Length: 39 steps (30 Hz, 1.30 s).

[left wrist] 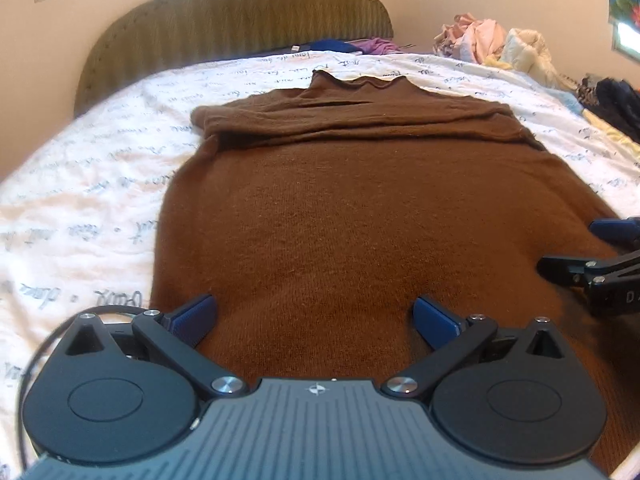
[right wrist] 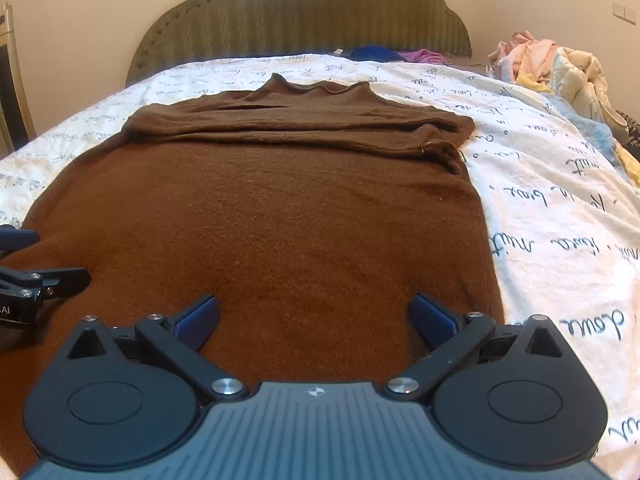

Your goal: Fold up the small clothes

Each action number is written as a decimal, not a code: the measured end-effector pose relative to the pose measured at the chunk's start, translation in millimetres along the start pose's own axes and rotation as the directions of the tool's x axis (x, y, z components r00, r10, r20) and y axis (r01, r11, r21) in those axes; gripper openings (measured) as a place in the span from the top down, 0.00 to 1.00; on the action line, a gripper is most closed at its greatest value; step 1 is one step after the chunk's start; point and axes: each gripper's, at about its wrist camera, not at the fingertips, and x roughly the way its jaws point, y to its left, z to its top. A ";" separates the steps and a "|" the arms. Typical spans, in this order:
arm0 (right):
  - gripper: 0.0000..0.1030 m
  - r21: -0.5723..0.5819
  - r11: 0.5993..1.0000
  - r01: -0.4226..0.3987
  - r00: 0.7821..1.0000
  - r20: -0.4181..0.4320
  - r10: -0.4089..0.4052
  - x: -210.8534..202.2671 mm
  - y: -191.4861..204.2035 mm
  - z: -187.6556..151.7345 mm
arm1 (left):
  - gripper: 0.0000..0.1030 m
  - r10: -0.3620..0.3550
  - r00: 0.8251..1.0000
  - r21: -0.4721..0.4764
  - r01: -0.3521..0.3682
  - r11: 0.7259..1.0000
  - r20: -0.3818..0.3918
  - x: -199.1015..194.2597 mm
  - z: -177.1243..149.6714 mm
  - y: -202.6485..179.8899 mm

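Sleeves already folded across the brown sweater (left wrist: 320, 208); left gripper (left wrist: 314, 316) and right gripper (right wrist: 314, 314) hover wide open, empty, over its hem, which each must pinch next.

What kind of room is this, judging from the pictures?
Most likely a bedroom: an upholstered headboard against the wall, a bed cover printed with script, and a brown sweater spread on it.

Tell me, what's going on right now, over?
Left tongs open, right tongs open, both low over near hem. Brown sweater flat on bed, sleeves folded across. Nothing in the way.
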 end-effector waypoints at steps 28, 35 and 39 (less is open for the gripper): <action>0.00 -0.039 0.998 -0.048 0.999 -0.005 0.048 -55.9 -0.4 -44.2 | 0.00 -0.097 0.995 -0.016 0.097 0.995 -0.032 -89.0 -63.8 19.5; 0.00 -0.011 0.995 -0.096 0.995 -0.017 0.096 -70.0 -10.4 -34.3 | 0.01 -0.125 0.992 -0.134 0.124 0.983 0.000 -104.4 -60.8 46.4; 0.00 0.249 0.937 -0.246 0.969 0.041 0.244 -95.0 -74.7 -27.8 | 0.02 -0.273 0.961 -0.389 0.268 0.882 0.042 -98.0 -54.6 89.7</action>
